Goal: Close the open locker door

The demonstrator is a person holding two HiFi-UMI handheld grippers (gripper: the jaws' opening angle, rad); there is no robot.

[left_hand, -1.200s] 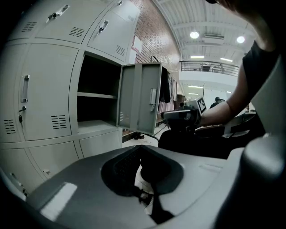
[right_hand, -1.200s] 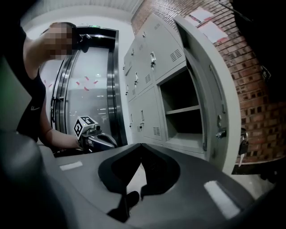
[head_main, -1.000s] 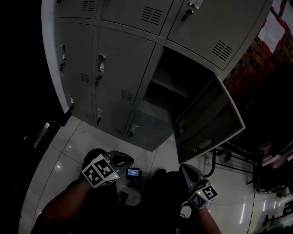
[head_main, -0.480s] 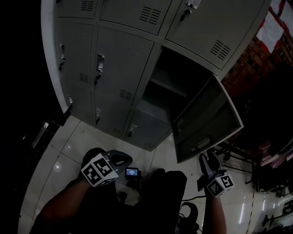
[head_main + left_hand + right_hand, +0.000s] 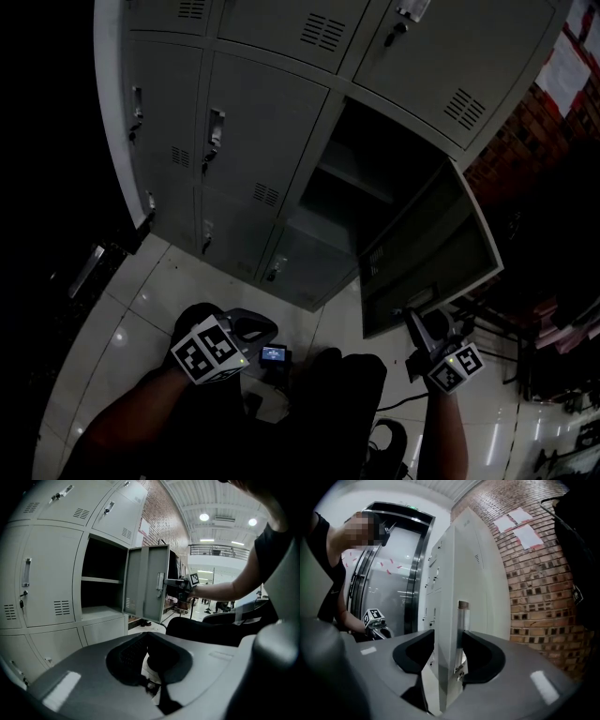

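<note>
The grey locker bank has one compartment standing open. Its door is swung out to the right, also seen in the left gripper view. My right gripper is at the door's free edge by the handle. Its jaws are opening, and the door edge stands between them without being pressed at my right gripper. My left gripper hangs low at the left, well away from the door, shut on nothing.
A small device with a lit screen lies on the white tiled floor below the lockers. A brick wall with pinned papers stands to the right of the lockers. Dark metal frames stand beyond the door. The person's dark legs are between the grippers.
My right gripper has moved up and to the right to the door's free edge, and its jaws have come apart around it. The left gripper has stayed where it was.
</note>
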